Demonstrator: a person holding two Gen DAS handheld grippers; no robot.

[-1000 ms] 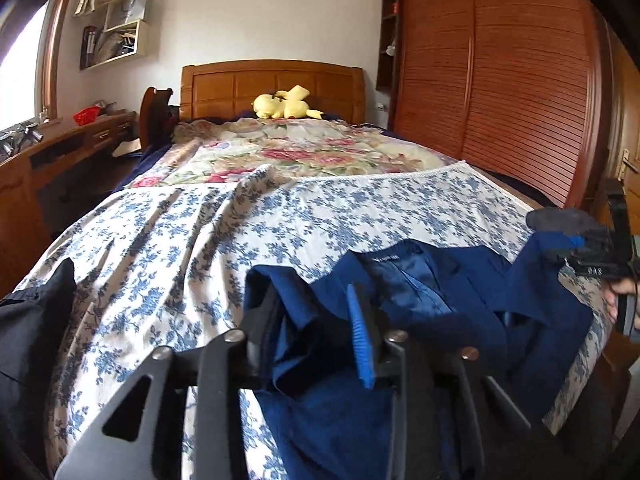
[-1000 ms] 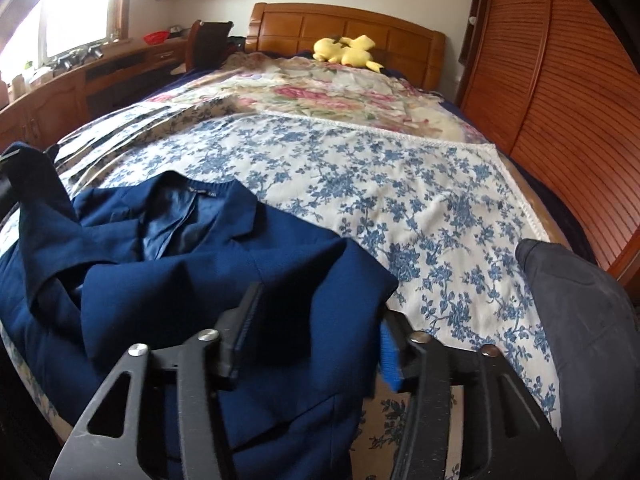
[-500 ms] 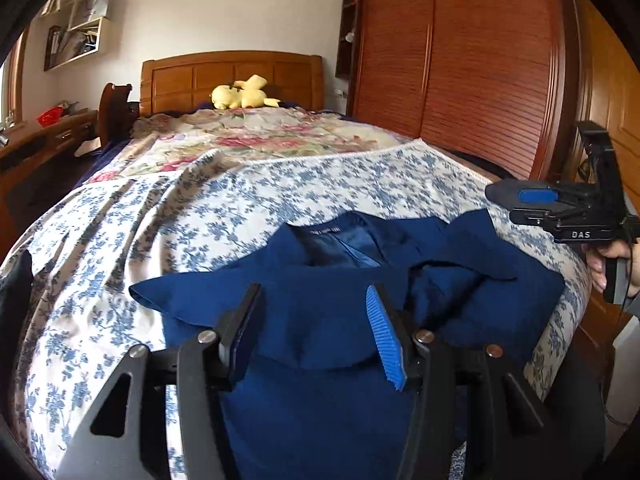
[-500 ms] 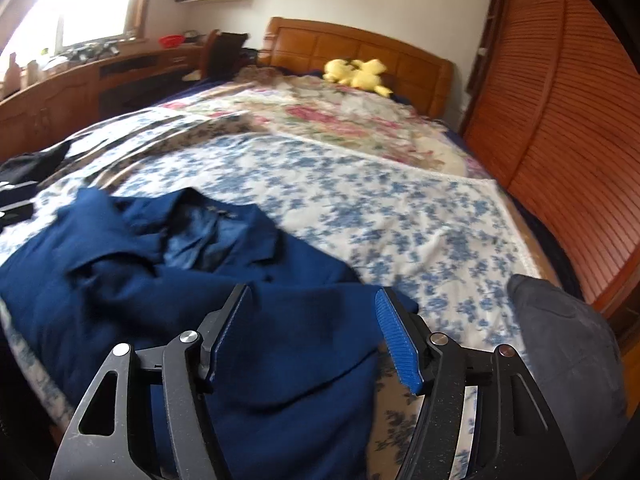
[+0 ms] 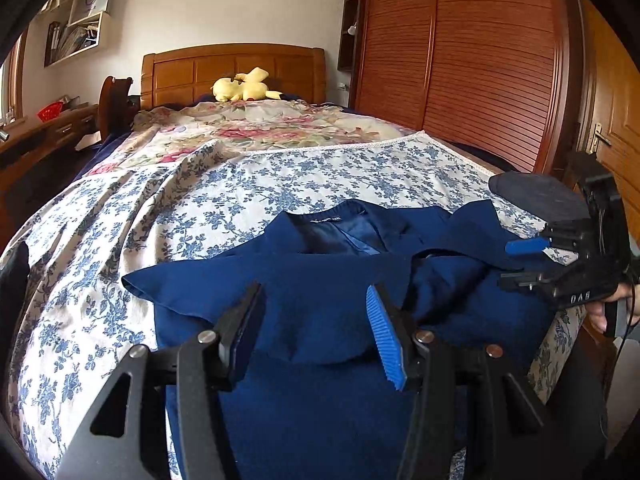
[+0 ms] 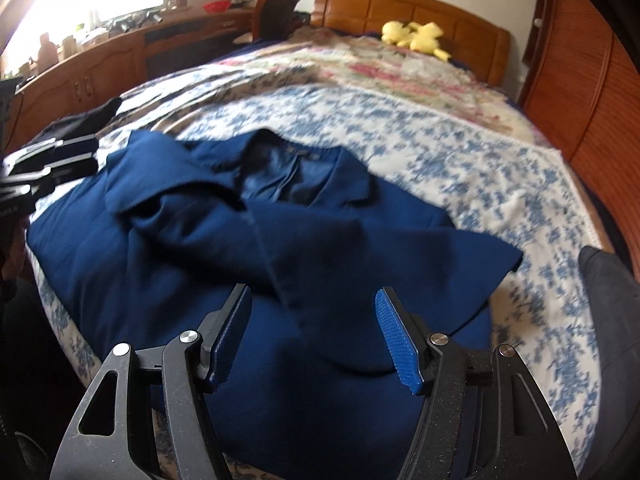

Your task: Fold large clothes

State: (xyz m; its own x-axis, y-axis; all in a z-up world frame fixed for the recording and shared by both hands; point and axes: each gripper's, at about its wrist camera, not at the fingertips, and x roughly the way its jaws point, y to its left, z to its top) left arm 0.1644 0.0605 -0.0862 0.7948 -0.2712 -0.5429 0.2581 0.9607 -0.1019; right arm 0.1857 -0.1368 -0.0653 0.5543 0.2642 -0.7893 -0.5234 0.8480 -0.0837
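While the navy jacket (image 5: 320, 312) lies spread at the foot of the bed (image 5: 224, 184), both sleeves folded across its front, my left claw (image 5: 316, 334) hovers over it with jaws apart and nothing between the pads. My right claw (image 6: 314, 332) is likewise parted and empty above the jacket. A dark grey garment (image 6: 608, 292) sits at the bed's right edge.

Jacket (image 5: 328, 312): matt navy woven cloth, lining at collar slightly glossy. Bedspread (image 5: 168, 216): printed cotton-like cloth, lace-edged. Headboard (image 5: 236, 68) and wardrobe (image 5: 492, 60): varnished wood, semi-gloss, wardrobe slatted. Left tool (image 5: 316, 332): matt black plastic, ribbed blue pads (image 5: 384, 344), metal pins. Toy (image 5: 244, 86): plush.
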